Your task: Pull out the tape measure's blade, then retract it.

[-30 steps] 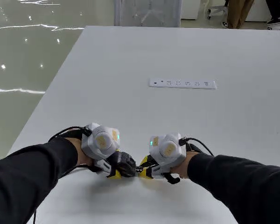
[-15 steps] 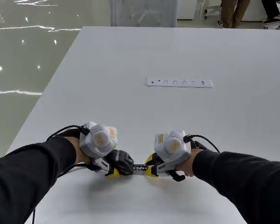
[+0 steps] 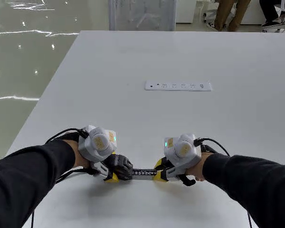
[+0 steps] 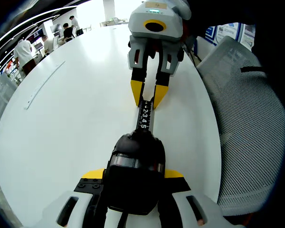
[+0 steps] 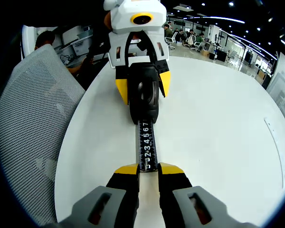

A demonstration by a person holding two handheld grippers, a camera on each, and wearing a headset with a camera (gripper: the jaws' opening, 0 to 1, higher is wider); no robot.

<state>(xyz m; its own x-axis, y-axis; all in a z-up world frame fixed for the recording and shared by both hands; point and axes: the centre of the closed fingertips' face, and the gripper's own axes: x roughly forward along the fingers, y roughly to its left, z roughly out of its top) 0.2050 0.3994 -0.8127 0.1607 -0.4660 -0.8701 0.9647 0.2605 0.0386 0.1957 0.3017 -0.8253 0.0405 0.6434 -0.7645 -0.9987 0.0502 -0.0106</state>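
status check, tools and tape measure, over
Copy: left tool shut on tape measure case; right tool shut on blade tip, short length out. Table's power strip well clear, nothing in the way.

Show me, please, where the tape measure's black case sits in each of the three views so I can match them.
Head view: black case low, left of centre, in the left tool.
Left gripper view: case at bottom centre, between that tool's own jaws.
Right gripper view: case at upper centre, facing the camera.
Shared landmark: the numbered blade running from the case to the right tool.
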